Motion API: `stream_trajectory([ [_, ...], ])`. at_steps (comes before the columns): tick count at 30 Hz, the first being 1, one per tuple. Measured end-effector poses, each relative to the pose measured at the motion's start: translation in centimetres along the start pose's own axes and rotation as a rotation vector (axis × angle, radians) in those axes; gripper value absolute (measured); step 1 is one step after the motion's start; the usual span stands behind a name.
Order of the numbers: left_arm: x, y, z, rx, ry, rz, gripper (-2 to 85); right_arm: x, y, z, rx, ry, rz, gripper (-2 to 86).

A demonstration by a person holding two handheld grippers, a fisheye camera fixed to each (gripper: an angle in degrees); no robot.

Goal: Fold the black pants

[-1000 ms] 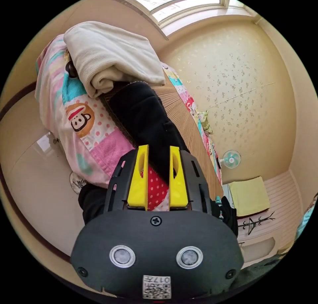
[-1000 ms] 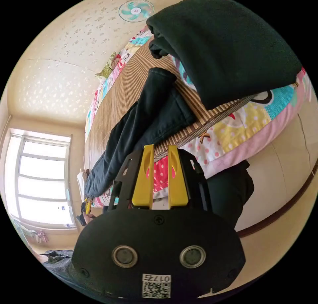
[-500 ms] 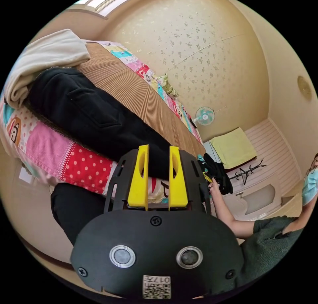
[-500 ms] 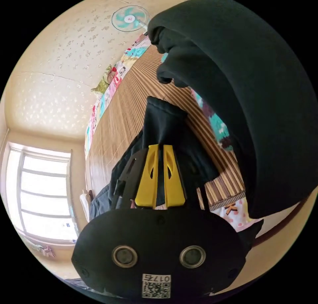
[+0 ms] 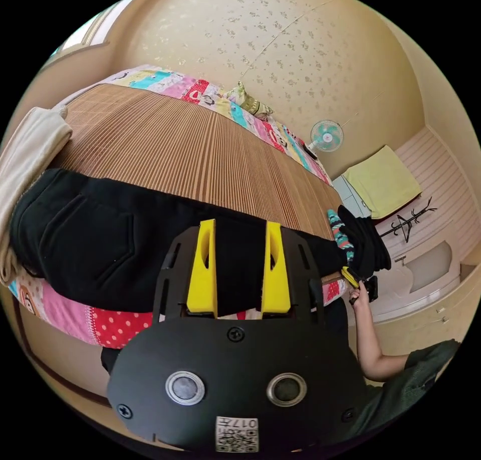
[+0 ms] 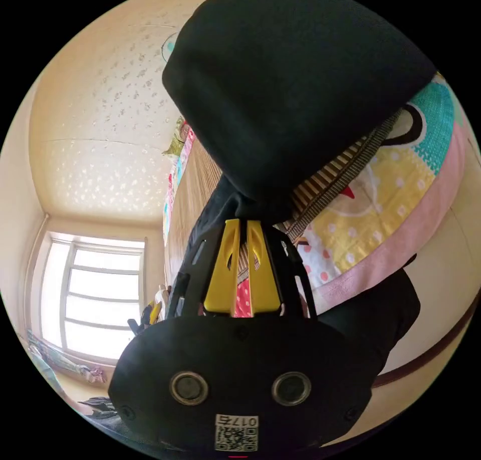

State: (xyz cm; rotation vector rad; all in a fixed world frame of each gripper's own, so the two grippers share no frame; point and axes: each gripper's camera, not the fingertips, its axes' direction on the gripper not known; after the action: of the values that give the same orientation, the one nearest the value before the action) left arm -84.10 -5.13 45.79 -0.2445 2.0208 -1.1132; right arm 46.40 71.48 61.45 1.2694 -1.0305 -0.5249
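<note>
The black pants (image 5: 100, 234) lie stretched along the near edge of the bed, on a bamboo mat (image 5: 175, 144). My left gripper (image 5: 239, 227) hovers over their middle with its jaws open, and the black cloth lies behind the gap. At the far end of the pants a hand holds my right gripper (image 5: 356, 279). In the right gripper view my right gripper (image 6: 239, 225) has its jaws almost together, and their tips pinch the black pants (image 6: 210, 219) at a leg end.
A folded dark garment (image 6: 290, 79) sits on the mat right above the right gripper. A cream garment (image 5: 25, 149) lies at the pants' other end. A patchwork quilt (image 5: 100, 324) hangs over the bed edge. A person's forearm (image 5: 371, 339) reaches in.
Both cameras have swung. The left jaws have spread wider over the pants. The right jaws closed from open onto the leg end and have drawn back toward the bed edge.
</note>
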Motion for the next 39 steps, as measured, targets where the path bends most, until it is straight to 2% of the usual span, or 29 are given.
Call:
stream_trajectory([
  [4, 1.8, -3.9, 5.4, -0.096, -0.049, 0.086, 15.1, 1.6, 1.3, -3.3, 0.108, -0.112, 0.020, 7.1],
  [8, 0.4, -5.2, 15.0, -0.326, -0.084, 0.080, 12.4, 1.3, 0.5, -3.1, 0.095, -0.085, 0.044, 5.7],
  [9, 0.2, -4.6, 15.0, -0.255, -0.154, 0.091, 9.2, 1.0, 0.3, -2.9, 0.086, -0.077, 0.043, 5.0],
  [11, -0.5, -4.3, 14.3, -0.230, -0.133, 0.067, 5.1, -1.9, -0.1, -3.1, 0.055, -0.118, -0.054, 3.3],
  [12, -1.0, -4.1, 13.2, -0.192, -0.087, 0.048, 3.6, -3.0, 0.0, -3.5, 0.060, -0.134, -0.103, 3.1],
  [14, -1.8, -3.7, 11.3, -0.123, -0.022, 0.017, 2.2, -8.0, 0.3, -5.4, 0.088, -0.166, -0.353, 2.4],
  [17, -2.7, -3.5, 8.6, -0.012, 0.045, 0.010, 1.6, -10.7, 0.3, -6.7, 0.133, -0.098, -0.498, 2.0],
  [18, -3.0, -3.6, 7.8, 0.029, 0.058, 0.003, 1.7, -10.4, 0.0, -6.5, 0.130, -0.060, -0.466, 1.9],
  [20, -3.4, -4.1, 7.2, 0.063, 0.076, -0.009, 2.3, -6.2, -1.8, -4.5, 0.041, 0.109, -0.199, 1.8],
  [21, -3.7, -4.7, 7.5, 0.047, 0.066, -0.012, 3.3, -4.9, -1.9, -3.8, 0.017, 0.138, -0.137, 1.7],
  [25, -5.2, -5.9, 9.3, -0.059, -0.017, -0.026, 6.4, 0.5, 0.5, -2.4, 0.022, 0.105, -0.014, 1.6],
  [27, -5.6, -6.1, 6.9, -0.002, 0.077, 0.032, 11.6, 0.6, 2.2, -3.7, 0.076, 0.107, -0.018, 1.5],
  [29, -5.2, -5.4, 3.8, 0.062, 0.142, 0.096, 12.8, -0.3, 4.8, -5.4, 0.130, 0.110, -0.051, 0.9],
  [32, -5.3, -2.6, -3.1, 0.168, 0.077, 0.115, 13.4, -0.8, 8.3, -5.4, 0.127, 0.030, -0.107, 0.6],
  [34, -7.1, 0.2, -8.3, 0.267, -0.003, 0.039, 13.4, -0.5, 9.4, -4.1, 0.060, 0.016, -0.134, 0.6],
  [36, -12.1, 4.2, -15.4, 0.428, -0.083, -0.169, 13.5, 0.5, 9.7, -2.5, -0.017, 0.048, -0.095, 0.5],
  [37, -13.6, 5.1, -17.0, 0.458, -0.101, -0.222, 13.8, 1.2, 9.7, -1.7, -0.050, 0.047, -0.056, 0.5],
  [39, -20.4, 8.0, -22.0, 0.533, -0.151, -0.458, 16.7, 1.5, 10.4, -0.8, -0.060, -0.014, -0.046, 0.4],
])
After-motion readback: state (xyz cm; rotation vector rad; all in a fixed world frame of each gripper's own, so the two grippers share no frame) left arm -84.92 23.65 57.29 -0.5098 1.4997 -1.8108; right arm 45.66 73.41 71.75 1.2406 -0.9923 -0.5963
